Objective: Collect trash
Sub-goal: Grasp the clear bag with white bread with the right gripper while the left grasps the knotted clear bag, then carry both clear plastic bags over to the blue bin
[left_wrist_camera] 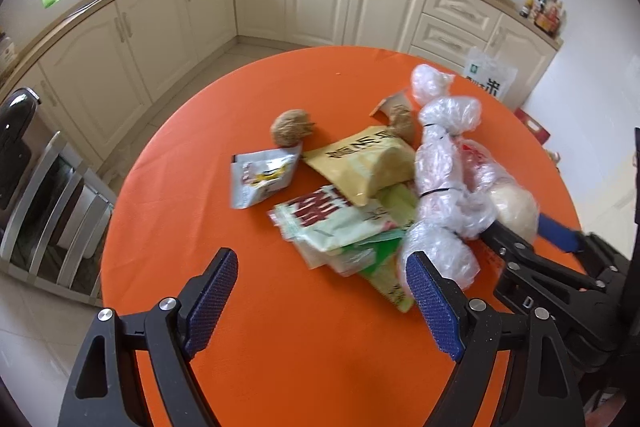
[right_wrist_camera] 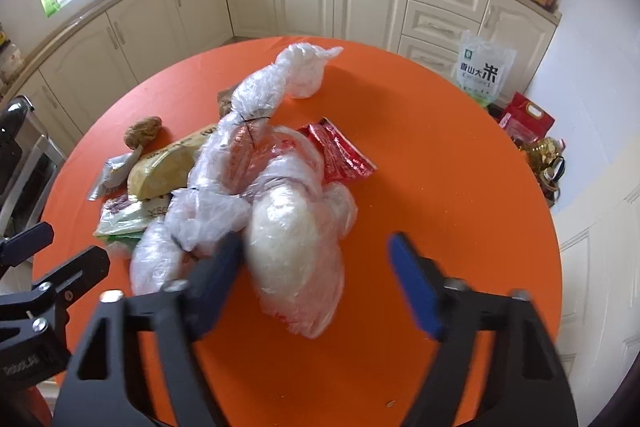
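Sprawling across the middle of a round orange table (left_wrist_camera: 200,227), a heap of kitchen trash waits to be gathered, none of it yet lifted as far as the views show. Biggest in the pile is a knotted run of clear plastic bags (right_wrist_camera: 256,115) reaching toward the table's far edge, and beside it, nearer the onlooker, a clear bag holding a pale lump (right_wrist_camera: 296,251). Left of these lie a yellow packet (left_wrist_camera: 364,163), a green-and-white wrapper (left_wrist_camera: 336,223) and a small silver sachet (left_wrist_camera: 260,179); a red foil wrapper (right_wrist_camera: 340,151) sits on the right side of the heap. Two brown crumpled balls (left_wrist_camera: 290,127) rest behind the packets. The right hand-held gripper (right_wrist_camera: 316,291) hovers spread wide around the pale-lump bag, one finger touching it, nothing clamped. The left hand-held gripper (left_wrist_camera: 320,303) stands equally agape over bare cloth near the table's front edge. No bin is visible; collection looks barely begun, every piece remaining.
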`<state>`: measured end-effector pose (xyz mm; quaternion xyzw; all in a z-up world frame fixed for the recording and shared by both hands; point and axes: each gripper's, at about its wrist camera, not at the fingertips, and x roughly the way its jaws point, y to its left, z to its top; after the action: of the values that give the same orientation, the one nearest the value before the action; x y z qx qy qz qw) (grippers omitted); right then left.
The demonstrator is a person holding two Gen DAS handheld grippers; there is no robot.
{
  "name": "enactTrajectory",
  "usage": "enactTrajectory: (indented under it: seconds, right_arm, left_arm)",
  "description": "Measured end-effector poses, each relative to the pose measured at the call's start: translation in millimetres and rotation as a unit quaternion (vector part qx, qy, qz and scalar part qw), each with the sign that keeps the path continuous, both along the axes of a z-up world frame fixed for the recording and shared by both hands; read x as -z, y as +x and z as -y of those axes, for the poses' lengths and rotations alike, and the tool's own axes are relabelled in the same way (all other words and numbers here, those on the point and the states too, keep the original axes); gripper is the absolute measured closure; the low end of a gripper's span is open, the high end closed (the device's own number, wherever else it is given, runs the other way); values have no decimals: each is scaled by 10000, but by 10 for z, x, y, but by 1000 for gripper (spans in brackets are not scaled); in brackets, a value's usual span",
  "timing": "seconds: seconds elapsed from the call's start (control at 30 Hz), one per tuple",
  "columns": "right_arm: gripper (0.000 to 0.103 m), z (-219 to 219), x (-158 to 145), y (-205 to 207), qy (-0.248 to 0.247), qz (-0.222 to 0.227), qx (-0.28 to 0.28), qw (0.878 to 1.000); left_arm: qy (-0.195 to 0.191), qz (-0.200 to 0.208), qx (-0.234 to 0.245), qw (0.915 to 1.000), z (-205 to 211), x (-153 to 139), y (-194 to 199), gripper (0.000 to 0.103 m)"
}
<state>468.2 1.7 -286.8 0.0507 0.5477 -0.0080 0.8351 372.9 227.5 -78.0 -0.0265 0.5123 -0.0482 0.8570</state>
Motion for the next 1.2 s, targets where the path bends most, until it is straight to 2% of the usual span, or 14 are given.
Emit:
enactTrajectory:
  seconds: [0.03, 0.07, 0.2, 0.37, 0.63, 0.73, 0.83, 0.9, 0.97, 1.2]
  right_arm:
    - [59, 24, 11, -6, 220, -55, -37, 9997]
    - [61, 37, 8, -17, 364, -76, -71, 9993]
    - [63, 66, -42, -103, 265, -7, -98, 9996]
    - [64, 207, -122, -260, 437, 79, 6, 9990]
    - [64, 652, -319, -553, 753, 349, 496, 9953]
    - [64, 792, -389, -627, 699, 461, 635, 9945]
    - [64, 887, -396, -639, 672, 499, 709, 9940]
    - [64, 924, -381, -636, 699, 485, 728, 9937]
    - [64, 956, -350, -624, 707, 462, 751, 9936]
    - [64, 1045, -288, -633, 797, 392, 915, 9918]
  left_arm:
    - [9, 19, 31, 10000, 26, -9, 24, 21]
    - [16, 28, 51, 10000, 51, -5, 35, 21]
    - [29, 74, 160, 9998, 138, 5, 45, 21]
    - [51, 65, 291, 9995, 248, 20, 112, 21]
    - [159, -52, 763, 9969, 664, 156, 322, 21]
    - [148, -185, 943, 9953, 788, 265, 450, 21]
    - [233, -264, 1048, 9939, 902, 391, 553, 27]
    - [417, -292, 1037, 9933, 967, 463, 598, 52]
    - [466, -276, 1161, 9918, 1017, 493, 606, 59]
    - [560, 33, 1125, 9921, 1124, 400, 494, 64]
